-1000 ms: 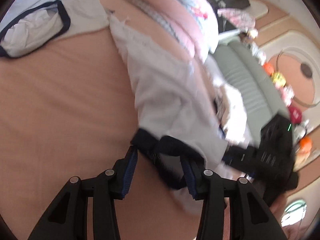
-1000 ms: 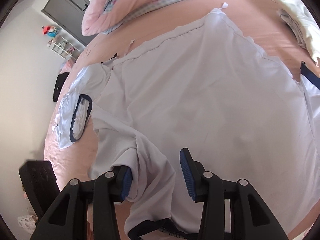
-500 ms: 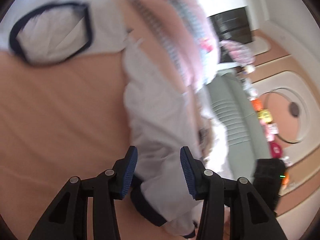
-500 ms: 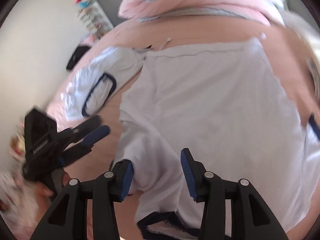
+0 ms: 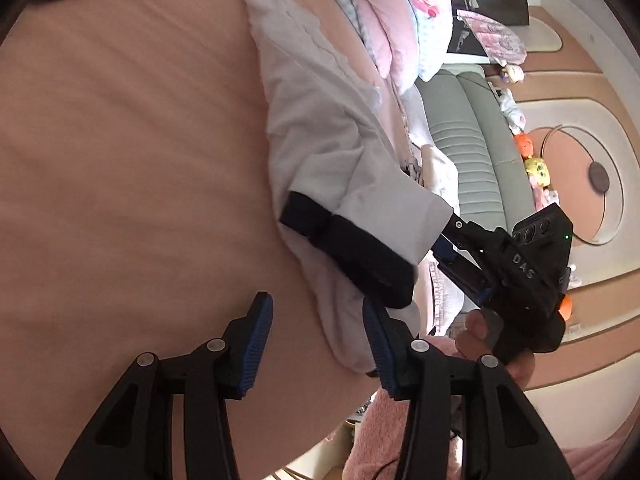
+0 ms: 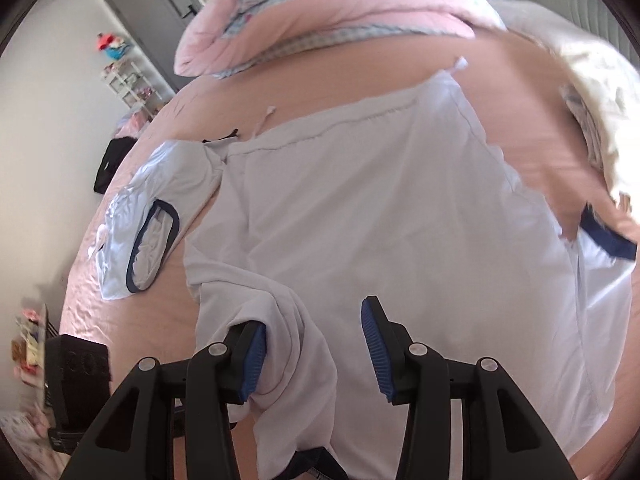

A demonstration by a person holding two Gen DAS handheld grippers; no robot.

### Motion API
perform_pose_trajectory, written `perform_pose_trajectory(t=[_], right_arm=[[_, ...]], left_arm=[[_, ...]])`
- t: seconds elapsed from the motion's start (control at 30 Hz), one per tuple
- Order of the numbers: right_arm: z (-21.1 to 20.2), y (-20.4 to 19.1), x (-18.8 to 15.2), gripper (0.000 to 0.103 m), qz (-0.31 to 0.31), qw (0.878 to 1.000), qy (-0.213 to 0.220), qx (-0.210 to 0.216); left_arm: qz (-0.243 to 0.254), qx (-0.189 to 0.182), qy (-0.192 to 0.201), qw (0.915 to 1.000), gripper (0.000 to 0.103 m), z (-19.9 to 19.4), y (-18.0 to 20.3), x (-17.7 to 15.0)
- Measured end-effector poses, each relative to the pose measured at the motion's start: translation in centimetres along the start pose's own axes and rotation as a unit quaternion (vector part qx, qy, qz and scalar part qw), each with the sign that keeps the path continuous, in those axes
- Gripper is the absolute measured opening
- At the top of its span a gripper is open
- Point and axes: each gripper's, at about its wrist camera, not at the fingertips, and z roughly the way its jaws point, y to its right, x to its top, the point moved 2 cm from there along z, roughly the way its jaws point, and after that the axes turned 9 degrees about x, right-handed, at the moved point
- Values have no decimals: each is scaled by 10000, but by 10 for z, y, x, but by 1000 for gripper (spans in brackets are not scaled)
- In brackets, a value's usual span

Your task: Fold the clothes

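Observation:
A white shirt [image 6: 380,220] lies spread on the peach bed sheet [image 5: 120,180]. Its sleeve with a dark navy cuff [image 5: 348,252] is lifted off the sheet and draped over the left finger [image 6: 250,354] of my right gripper [image 6: 314,344]. That gripper's jaws stand apart, with loose white cloth between them. In the left wrist view the right gripper [image 5: 448,236] shows under the sleeve, a hand holding it. My left gripper [image 5: 318,344] is opening just short of the cuff. Only a hanging fold brushes its right pad [image 5: 376,348]. A second pale garment with a navy-trimmed neck [image 6: 152,248] lies to the left.
A pink quilt with pillows [image 6: 328,8] is piled at the head of the bed. Cream clothes [image 6: 592,92] lie at the right edge. Beyond the bed stand a grey sofa [image 5: 472,148] with plush toys, a dark cabinet [image 6: 156,12] and a white shelf [image 6: 128,84].
The navy cuff, between my left jaws a second ago, now lies beyond their tips. The left gripper has dropped towards the sheet. The right gripper has risen slightly with the sleeve still over its finger.

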Motion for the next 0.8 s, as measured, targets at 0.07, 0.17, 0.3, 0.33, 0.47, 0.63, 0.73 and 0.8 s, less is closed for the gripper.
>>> perform_pose_trajectory(t=[0.07,0.17,0.3,0.33,0.47,0.63,0.73,0.8], right_arm=[[0,7,-1,45,230,9996,-24,156],[1,13,-3,45,456,9984,-80,317],[0,9,-6,45,326,9985,-210,397],[0,6,-7,45,249,9985,-264,417],[-6,-15,-9,45,-275,9976,-427,477],[-19,-33,-7,45,-867,9950,-459,200],[-25,-30,-2,45,-785,9963,-315,146],[-19,-30,1,45,-823,9960,-328,55]], left_arm=[[3,-401,102,9991,45,7,5,5],[-677,-1128,336,9907,45,2,-12,13],[-1034,-1186,631,9855,47,-7,-30,16],[-1060,-1187,677,9849,47,-8,-32,16],[-1379,-1836,668,9710,50,1,-34,16],[-1385,-2201,440,9646,82,-4,-40,19],[-1284,-1724,721,9740,79,-18,-44,14],[-1075,-1310,757,9826,34,-17,-37,12]])
